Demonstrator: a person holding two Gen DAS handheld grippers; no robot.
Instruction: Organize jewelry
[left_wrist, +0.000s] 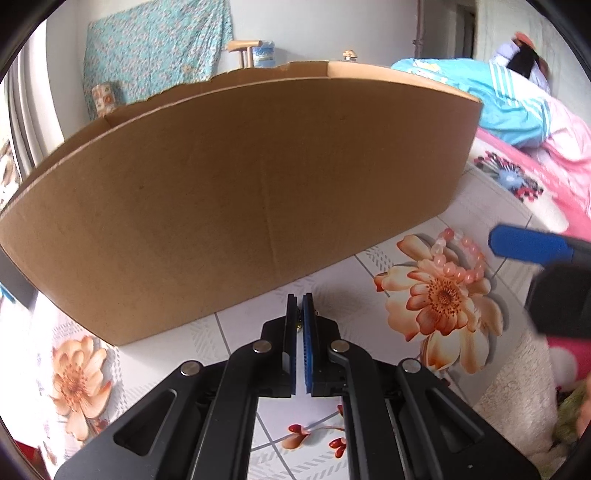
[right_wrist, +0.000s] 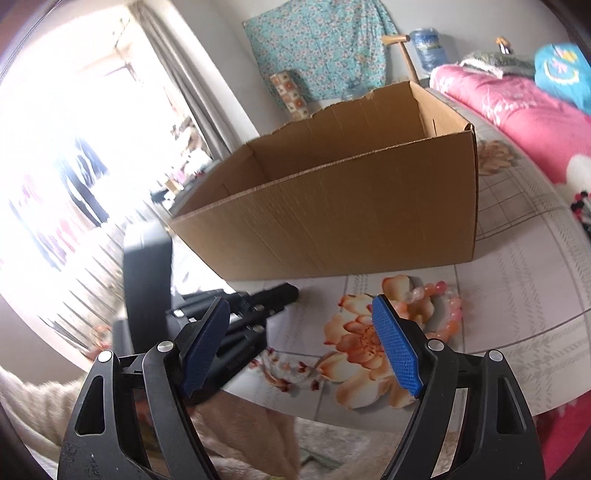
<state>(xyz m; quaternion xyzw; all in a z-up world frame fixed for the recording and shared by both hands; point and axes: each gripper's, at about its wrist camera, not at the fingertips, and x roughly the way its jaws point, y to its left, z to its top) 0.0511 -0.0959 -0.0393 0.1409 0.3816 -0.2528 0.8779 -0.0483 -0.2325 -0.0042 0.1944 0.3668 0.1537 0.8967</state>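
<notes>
Fingers (right_wrist: 395, 347) spread, bracelet (right_wrist: 448, 306) just beyond

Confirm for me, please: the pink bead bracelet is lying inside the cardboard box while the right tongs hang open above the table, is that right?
Not quite. The pink bead bracelet lies on the flowered tablecloth in front of the cardboard box, outside it, as the right wrist view shows. The rest holds: the right tongs hang open above the table.
</notes>
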